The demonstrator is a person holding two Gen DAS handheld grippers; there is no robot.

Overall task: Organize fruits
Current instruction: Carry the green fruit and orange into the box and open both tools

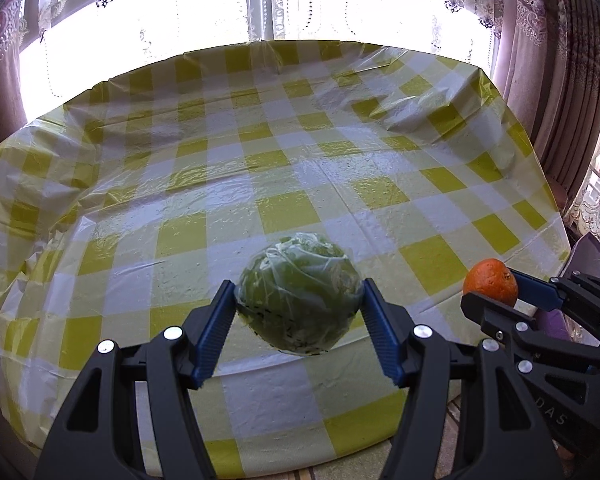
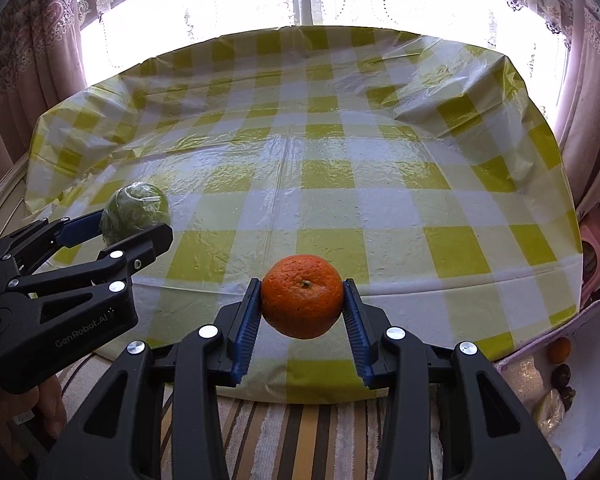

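Note:
My left gripper (image 1: 299,304) is shut on a round green fruit wrapped in clear film (image 1: 299,312), held above the near edge of the table. In the right wrist view the same green fruit (image 2: 137,210) and left gripper (image 2: 134,224) show at the left. My right gripper (image 2: 302,300) is shut on an orange (image 2: 302,296), its blue pads pressing both sides, above the table's near edge. From the left wrist view the orange (image 1: 491,282) appears at the right, clamped in the right gripper (image 1: 496,292).
The table wears a yellow and white checked plastic cloth (image 2: 320,168), wrinkled at the far corners. A white box (image 2: 596,380) at the lower right holds another orange (image 2: 559,350), dark fruits (image 2: 562,378) and a wrapped item. A striped mat (image 2: 300,432) lies below. Curtains and a bright window stand behind.

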